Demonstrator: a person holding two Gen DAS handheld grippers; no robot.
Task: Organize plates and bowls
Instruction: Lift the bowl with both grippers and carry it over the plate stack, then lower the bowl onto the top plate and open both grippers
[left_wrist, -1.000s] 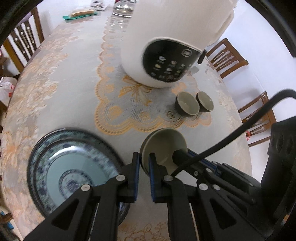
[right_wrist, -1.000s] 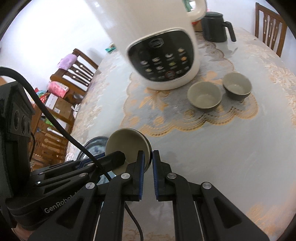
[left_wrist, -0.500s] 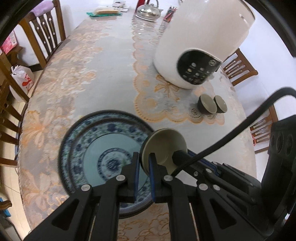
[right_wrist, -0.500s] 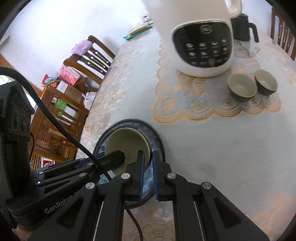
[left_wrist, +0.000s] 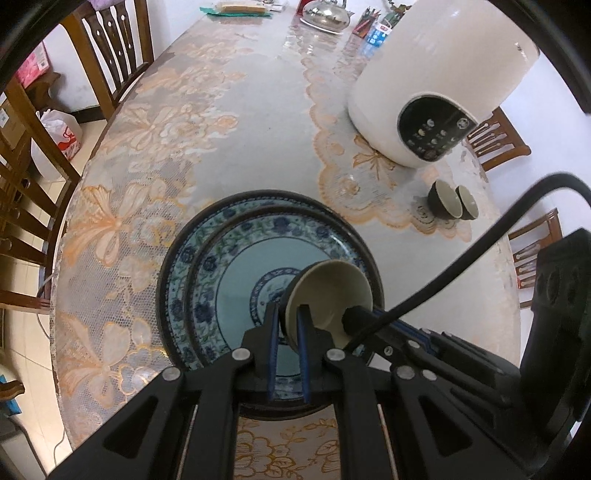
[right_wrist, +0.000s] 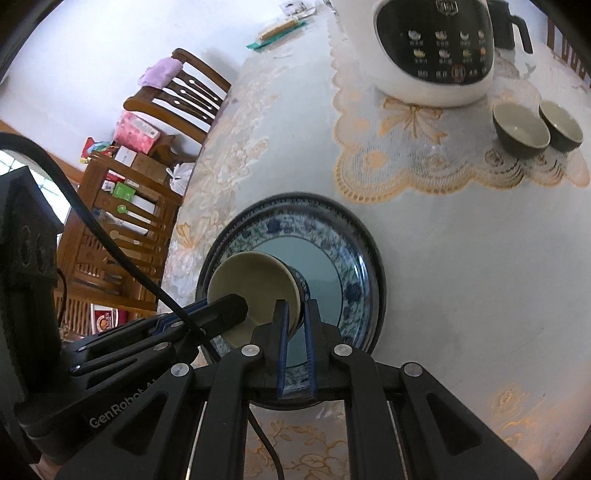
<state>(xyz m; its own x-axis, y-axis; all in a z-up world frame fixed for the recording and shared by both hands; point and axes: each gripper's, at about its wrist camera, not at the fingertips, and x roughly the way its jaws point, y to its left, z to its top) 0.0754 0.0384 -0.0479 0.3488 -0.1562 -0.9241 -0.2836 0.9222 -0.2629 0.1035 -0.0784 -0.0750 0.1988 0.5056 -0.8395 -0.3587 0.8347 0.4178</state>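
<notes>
A small beige bowl with a dark outside (left_wrist: 328, 295) is being pinched by its rim between both the left gripper (left_wrist: 287, 314) and the right gripper (right_wrist: 295, 310), over stacked blue-patterned plates (left_wrist: 221, 258) lying on a lace-covered oval table (left_wrist: 166, 129) ringed by wooden chairs (left_wrist: 114, 51).

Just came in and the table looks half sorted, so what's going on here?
A person holds a pair of tongs in each hand. Both the left tongs and the right tongs are shut on the rim of one beige bowl, holding it over the blue-patterned plates. Two more small bowls sit by the white cooker.
</notes>
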